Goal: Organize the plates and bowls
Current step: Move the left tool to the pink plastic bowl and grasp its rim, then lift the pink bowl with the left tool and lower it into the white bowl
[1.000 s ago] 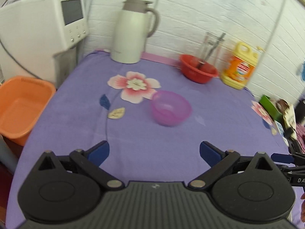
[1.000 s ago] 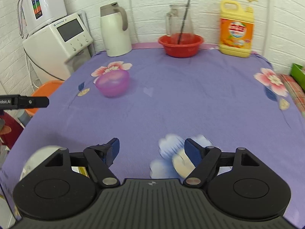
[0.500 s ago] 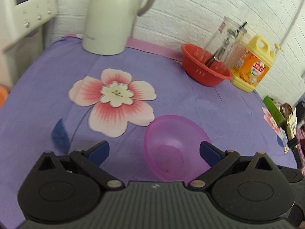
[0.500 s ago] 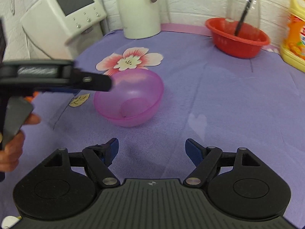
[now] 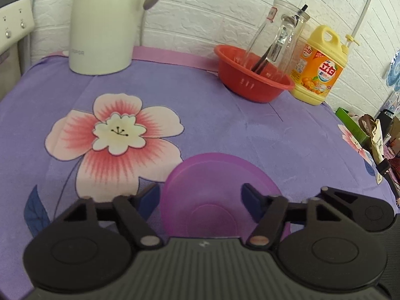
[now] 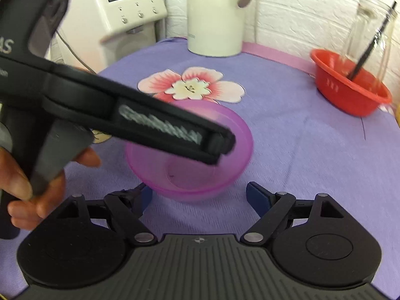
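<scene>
Purple bowl (image 5: 207, 195), left gripper (image 5: 200, 197) jaws straddling rim

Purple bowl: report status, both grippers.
Left gripper open, straddling purple bowl rim. Right gripper open, short of the bowl. Bowl upright on purple tablecloth. Nothing in the way.

Purple bowl (image 5: 212, 195) near side hidden behind left gripper body; in right wrist view, far rim crossed by blurred left gripper (image 6: 220, 145). Kettle (image 5: 105, 25) top cropped.

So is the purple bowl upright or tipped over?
Upright: the purple bowl sits on the tablecloth, rim up, inside showing.
</scene>
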Tool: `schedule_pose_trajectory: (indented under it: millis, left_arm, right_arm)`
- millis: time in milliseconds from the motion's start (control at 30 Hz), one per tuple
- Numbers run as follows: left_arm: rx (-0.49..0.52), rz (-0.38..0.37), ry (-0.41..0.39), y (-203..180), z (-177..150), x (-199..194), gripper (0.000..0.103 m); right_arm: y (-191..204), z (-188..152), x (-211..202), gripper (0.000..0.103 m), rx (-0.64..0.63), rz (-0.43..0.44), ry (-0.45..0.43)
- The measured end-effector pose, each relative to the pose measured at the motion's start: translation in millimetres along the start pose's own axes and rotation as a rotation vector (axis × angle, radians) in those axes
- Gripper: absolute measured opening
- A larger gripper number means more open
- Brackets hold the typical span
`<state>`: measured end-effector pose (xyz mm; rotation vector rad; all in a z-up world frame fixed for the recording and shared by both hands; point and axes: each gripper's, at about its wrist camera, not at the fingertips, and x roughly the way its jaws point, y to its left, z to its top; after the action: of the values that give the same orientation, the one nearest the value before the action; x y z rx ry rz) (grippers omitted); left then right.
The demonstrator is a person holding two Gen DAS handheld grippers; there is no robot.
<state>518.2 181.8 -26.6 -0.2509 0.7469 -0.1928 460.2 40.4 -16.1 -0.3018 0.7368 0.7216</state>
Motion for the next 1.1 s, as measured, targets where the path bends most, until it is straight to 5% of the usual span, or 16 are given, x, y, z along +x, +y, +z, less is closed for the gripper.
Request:
schedule_pose_trajectory:
  millis: [367,600,800,1100]
  left_arm:
    - [0.045,0.01,-0.11,-26,7,-44,0.062]
    - [0.099,-0.042,-0.175,-87,-8,-114,0.062]
    - [0.161,-0.134,-0.183,-160,-52,-168,0.062]
    - [0.277,-0.234,-0.115,-267,-161,-202,0.065]
  right_arm:
    - [15,6,-29,0.103,-0.073,-0.064,-0.157]
    - [21,-5,-98,0.103,-0.061,-0.086,-0.199]
    - [30,-47,-193,0.103,-0.058,-0.158,-0.241]
    - [33,-159,-296,0.103,0.052,-0.237,-0.192]
